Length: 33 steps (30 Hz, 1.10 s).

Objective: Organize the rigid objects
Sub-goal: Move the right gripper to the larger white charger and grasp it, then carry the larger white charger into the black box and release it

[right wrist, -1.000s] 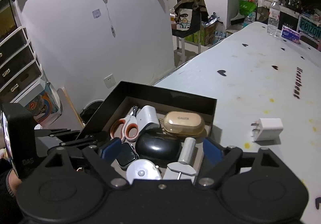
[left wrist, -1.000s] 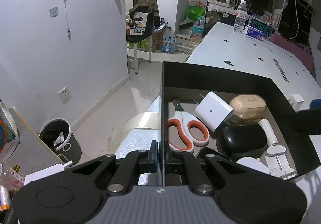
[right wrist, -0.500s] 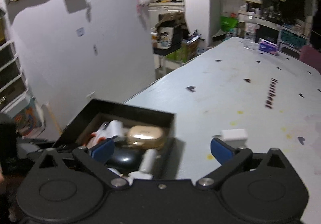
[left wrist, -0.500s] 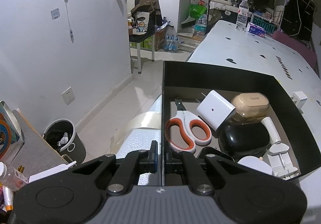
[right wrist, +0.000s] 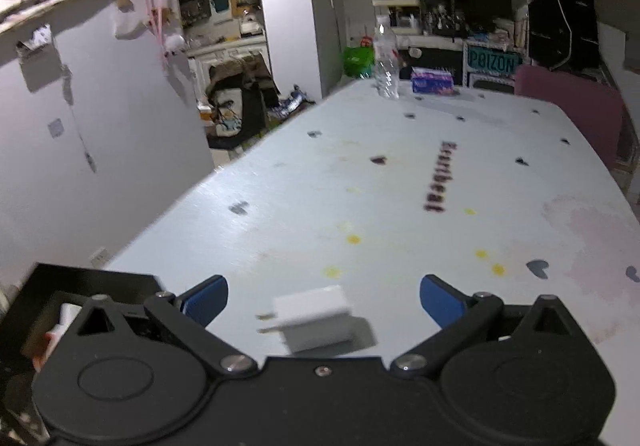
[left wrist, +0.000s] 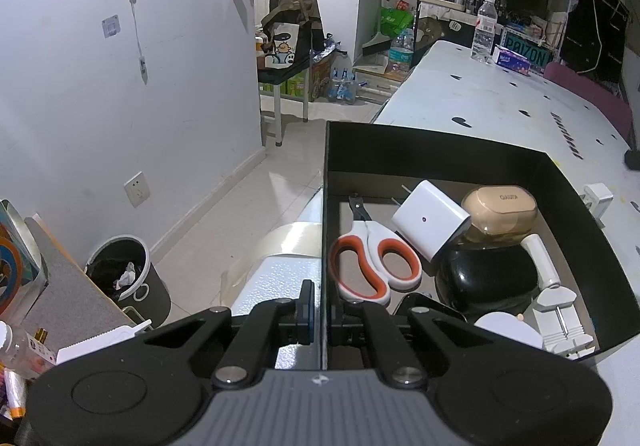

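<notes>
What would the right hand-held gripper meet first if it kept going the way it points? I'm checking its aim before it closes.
Most likely the white plug-in charger, lying on the white table between the open right hand-held gripper's blue pads. Nothing else lies ahead nearby, though blur leaves depth uncertain.

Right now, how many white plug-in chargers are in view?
2. One white cube charger lies inside the black box, leaning beside the scissors; the other sits on the white table. More may be hidden beneath the clutter.

2 white chargers (left wrist: pixel 430 220) (right wrist: pixel 316 318), 1 scissors (left wrist: pixel 372 262), 1 black box (left wrist: pixel 440 154), 1 bottle (right wrist: pixel 386 64).
</notes>
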Each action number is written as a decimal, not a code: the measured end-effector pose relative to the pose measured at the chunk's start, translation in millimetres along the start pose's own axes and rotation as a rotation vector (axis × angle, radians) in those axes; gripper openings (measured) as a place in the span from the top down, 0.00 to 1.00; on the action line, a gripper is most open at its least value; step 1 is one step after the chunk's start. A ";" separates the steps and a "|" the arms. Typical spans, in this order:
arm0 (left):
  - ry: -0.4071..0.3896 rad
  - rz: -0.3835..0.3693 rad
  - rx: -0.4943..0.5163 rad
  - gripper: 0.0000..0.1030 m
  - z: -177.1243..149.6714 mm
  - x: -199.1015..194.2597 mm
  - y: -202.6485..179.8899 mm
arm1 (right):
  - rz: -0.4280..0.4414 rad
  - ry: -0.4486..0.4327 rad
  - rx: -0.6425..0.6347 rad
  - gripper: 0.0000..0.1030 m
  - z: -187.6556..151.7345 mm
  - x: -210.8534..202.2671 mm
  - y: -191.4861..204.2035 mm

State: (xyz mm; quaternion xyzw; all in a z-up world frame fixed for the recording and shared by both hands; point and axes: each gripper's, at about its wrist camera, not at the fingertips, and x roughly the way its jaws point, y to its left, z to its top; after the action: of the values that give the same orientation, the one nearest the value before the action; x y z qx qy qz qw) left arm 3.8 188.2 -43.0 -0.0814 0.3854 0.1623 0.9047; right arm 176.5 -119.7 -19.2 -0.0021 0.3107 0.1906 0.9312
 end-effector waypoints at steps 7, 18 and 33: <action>0.002 -0.005 -0.004 0.95 -0.1 0.4 1.0 | 0.069 0.051 -0.031 0.08 -9.6 36.6 -6.3; 0.014 -0.015 -0.014 0.96 0.6 4.3 1.6 | 0.079 0.085 -0.199 0.35 -16.7 50.3 17.9; 0.015 -0.011 -0.008 0.96 -0.5 5.7 1.6 | 0.045 0.097 -0.074 0.35 -8.6 12.2 22.8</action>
State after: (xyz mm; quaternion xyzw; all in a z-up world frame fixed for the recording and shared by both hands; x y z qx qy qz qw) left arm 6.6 190.9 -47.4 -0.0885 0.3910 0.1583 0.9024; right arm 172.4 -95.2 -30.6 -0.0389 0.3483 0.2226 0.9097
